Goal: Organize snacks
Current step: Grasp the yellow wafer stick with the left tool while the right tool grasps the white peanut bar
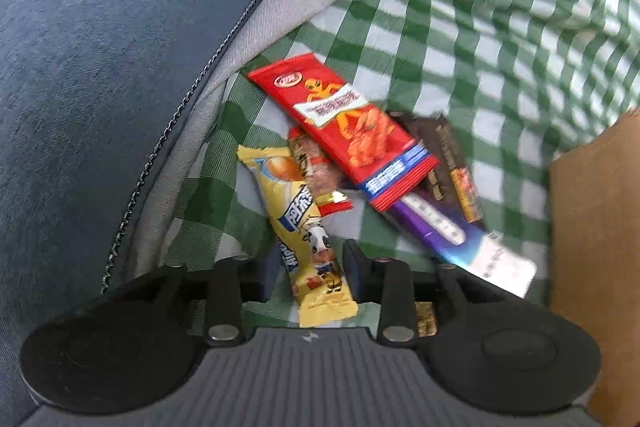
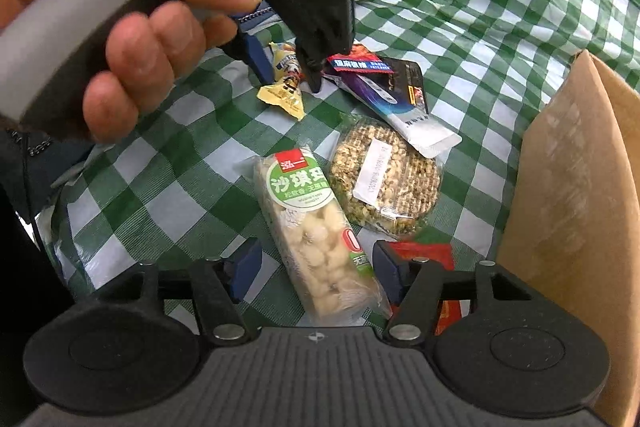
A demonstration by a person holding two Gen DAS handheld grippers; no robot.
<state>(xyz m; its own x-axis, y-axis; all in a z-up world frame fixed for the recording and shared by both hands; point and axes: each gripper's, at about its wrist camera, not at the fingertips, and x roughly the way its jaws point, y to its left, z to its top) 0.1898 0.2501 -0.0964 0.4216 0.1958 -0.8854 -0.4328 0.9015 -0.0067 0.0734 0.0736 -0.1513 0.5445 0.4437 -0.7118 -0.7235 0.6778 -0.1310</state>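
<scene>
1. Yellow candy wrapper [image 1: 316,251], printed with a cow, lies nearest the lens at the bottom centre of the left wrist view, its lower end between the fingers of my left gripper [image 1: 308,273]. The jaws stand apart on either side of it and do not look to be pinching yet; I judge I am lining up to take it.
2. Above it, in the middle of that frame, the other snacks sit in a loose pile: a red packet [image 1: 344,131] with an orange cartoon figure lies across a small red bar [image 1: 314,171], a purple-and-white sachet [image 1: 448,239] and a dark packet [image 1: 452,167]. All rest on the green checked cloth [image 1: 480,7].
3. A blue bag [image 1: 120,67] with a zip fills the left of the frame, and a cardboard box [image 1: 592,227] shows at the right edge; probably the snacks are meant for one of these.
4. Pale rice-puff bar [image 2: 320,227] with a green label lies nearest in the right wrist view, bottom centre, between the wide-open fingers of my right gripper [image 2: 316,271], which holds nothing.
5. Right of it sits a round seed cake [image 2: 384,179] in clear wrap with a white sticker, and a red wrapper [image 2: 424,255] peeks from behind the right finger.
6. At upper left my left hand [image 2: 132,27] grips the other tool over the yellow candy wrapper [image 2: 284,87]. The cardboard box [image 2: 572,195] stands at the right.
</scene>
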